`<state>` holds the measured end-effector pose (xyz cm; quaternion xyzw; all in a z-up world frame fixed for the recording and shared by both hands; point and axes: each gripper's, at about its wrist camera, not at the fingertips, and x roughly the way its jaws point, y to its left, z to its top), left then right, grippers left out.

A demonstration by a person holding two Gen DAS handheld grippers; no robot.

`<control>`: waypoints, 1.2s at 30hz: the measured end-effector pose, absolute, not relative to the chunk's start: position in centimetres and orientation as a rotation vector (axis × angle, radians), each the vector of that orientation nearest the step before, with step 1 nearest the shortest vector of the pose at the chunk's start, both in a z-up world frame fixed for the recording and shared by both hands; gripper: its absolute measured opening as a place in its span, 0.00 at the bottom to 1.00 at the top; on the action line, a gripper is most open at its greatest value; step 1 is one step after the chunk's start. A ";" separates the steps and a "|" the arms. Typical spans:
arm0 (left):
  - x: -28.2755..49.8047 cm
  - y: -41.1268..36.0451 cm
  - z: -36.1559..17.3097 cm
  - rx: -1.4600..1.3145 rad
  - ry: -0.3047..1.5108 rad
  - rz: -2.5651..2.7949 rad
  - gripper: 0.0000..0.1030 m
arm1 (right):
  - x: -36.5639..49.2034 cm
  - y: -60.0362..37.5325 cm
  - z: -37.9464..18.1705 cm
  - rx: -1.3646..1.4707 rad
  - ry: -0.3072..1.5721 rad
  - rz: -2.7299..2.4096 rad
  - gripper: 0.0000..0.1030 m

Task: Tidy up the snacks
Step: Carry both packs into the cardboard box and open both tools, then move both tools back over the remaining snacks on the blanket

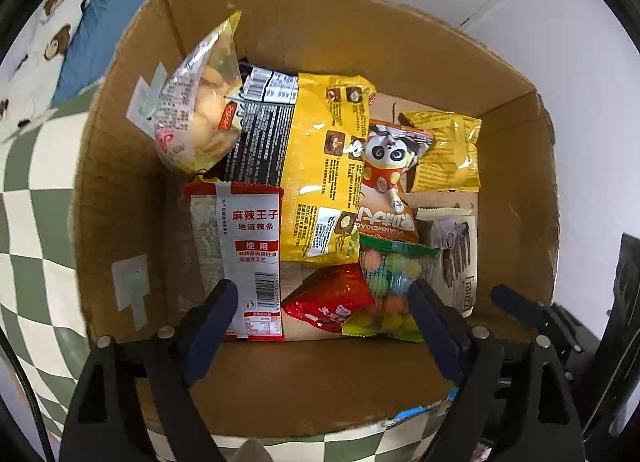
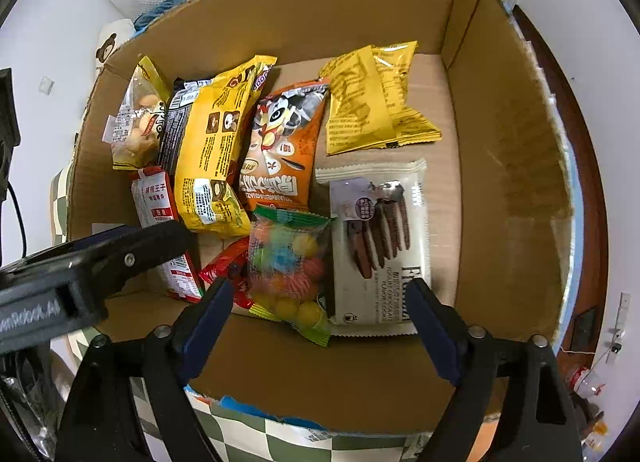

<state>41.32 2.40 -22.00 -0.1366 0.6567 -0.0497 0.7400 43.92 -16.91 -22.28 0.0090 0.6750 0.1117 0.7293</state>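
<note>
The bag of coloured candy balls (image 2: 286, 262) lay near the front wall of the cardboard box (image 2: 516, 166), light, soft and slippery; I would pinch its sealed edge. Beside it lay the chocolate cookie pack (image 2: 380, 238) and the panda snack bag (image 2: 280, 150). Left gripper (image 1: 320, 326) and right gripper (image 2: 320, 322) stood wide open, holding nothing.

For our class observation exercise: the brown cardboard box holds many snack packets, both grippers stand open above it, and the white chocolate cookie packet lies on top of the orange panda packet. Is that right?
One detail is wrong. The white chocolate cookie packet lies flat on the floor of the brown cardboard box, beside the orange panda packet, not on it; the right wrist view shows this. The rest stands.
</note>
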 end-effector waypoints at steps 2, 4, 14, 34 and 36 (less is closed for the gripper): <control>40.8 2.4 -21.3 -0.276 1.422 -0.105 0.85 | 43.5 -16.8 -21.4 0.002 1.471 0.237 0.89; 40.3 2.4 -20.5 -0.248 1.399 -0.096 0.93 | 42.9 -16.9 -20.7 -0.014 1.454 0.234 0.89; 36.9 2.4 -16.5 -0.157 1.242 -0.030 0.97 | 40.1 -18.6 -16.6 -0.060 1.337 0.192 0.92; 26.7 1.3 -9.4 -0.078 0.949 0.047 0.97 | 31.5 -20.7 -7.1 -0.062 1.054 0.164 0.92; 25.6 1.1 -8.8 -0.069 0.923 0.049 0.97 | 30.3 -20.9 -6.3 -0.058 1.030 0.164 0.92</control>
